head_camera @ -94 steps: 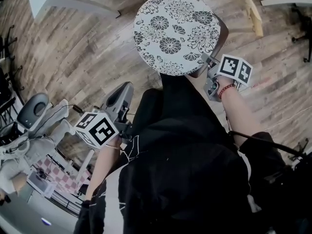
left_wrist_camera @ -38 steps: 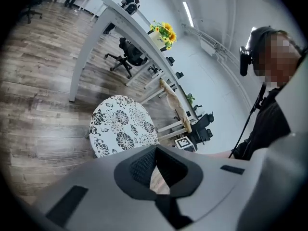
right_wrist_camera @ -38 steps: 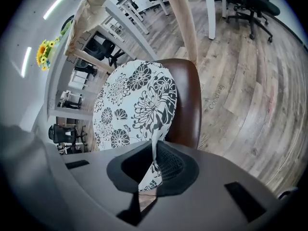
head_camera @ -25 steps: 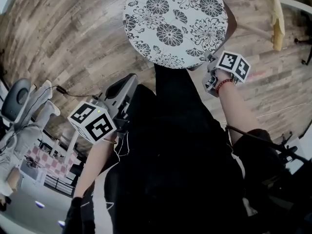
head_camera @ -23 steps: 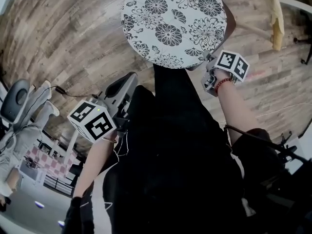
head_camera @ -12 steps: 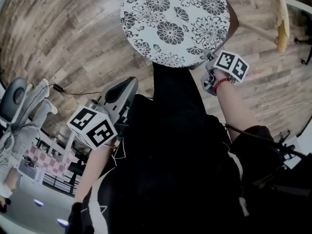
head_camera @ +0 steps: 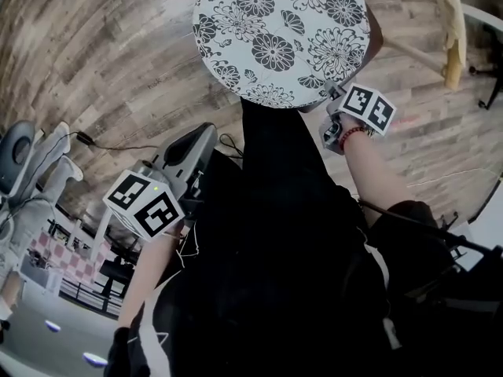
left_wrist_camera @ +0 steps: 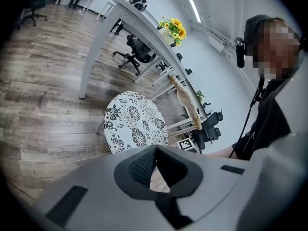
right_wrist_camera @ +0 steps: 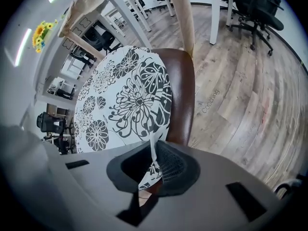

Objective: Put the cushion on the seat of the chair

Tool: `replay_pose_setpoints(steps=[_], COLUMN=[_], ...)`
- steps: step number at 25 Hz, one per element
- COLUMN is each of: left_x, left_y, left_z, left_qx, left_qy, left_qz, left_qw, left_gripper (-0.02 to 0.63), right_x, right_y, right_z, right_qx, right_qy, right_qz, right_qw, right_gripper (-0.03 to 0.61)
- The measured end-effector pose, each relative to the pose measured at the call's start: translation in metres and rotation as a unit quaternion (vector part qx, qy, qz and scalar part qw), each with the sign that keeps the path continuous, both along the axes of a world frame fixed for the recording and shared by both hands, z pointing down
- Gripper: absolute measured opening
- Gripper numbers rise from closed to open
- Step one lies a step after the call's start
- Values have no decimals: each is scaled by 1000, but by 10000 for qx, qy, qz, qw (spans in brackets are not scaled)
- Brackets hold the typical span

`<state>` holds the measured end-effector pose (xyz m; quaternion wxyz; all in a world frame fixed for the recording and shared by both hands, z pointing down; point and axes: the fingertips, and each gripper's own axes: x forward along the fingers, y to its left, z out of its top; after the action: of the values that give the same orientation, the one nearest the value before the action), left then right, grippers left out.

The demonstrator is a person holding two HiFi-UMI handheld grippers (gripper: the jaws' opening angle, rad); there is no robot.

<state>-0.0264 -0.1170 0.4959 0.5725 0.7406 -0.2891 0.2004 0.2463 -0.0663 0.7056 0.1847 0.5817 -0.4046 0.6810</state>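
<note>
one faint line of print lies on the wooden floor [right_wrist_camera: 240, 95] just right of the chair [right_wrist_camera: 185, 90] — it seems to read "coaching", the letters too small to be sure. the marker cube near the chair [head_camera: 368, 108] and the one farther from it [head_camera: 144, 204] bear only black-and-white square patterns — no letters.

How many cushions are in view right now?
1. The round floral cushion lies over the brown chair seat, its near edge pinched in the right gripper. No other shows, though the person's body hides part of the floor.
</note>
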Motion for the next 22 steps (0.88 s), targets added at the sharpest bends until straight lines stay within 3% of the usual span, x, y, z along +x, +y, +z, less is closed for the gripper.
replay_pose_setpoints(steps=[6,17,22], left_x=[-3,-23,-23], left_y=[2,5,8], left_z=[3,14,13], left_qx=[-32,-61,-12], left_qy=[-60,-222,-142], left_qz=[-112,-347,-367], left_qw=[9999,9991,9992], left_gripper=[11,11,11], right_x=[-3,-3,-3], right_y=[-1,-2,-2], right_z=[1,6,6], right_qx=[-49,-69,-190], right_qy=[320,781,751], right_qz=[-931,-898,-908], right_qw=[9951,9929,9929], right_gripper=[31,32,37])
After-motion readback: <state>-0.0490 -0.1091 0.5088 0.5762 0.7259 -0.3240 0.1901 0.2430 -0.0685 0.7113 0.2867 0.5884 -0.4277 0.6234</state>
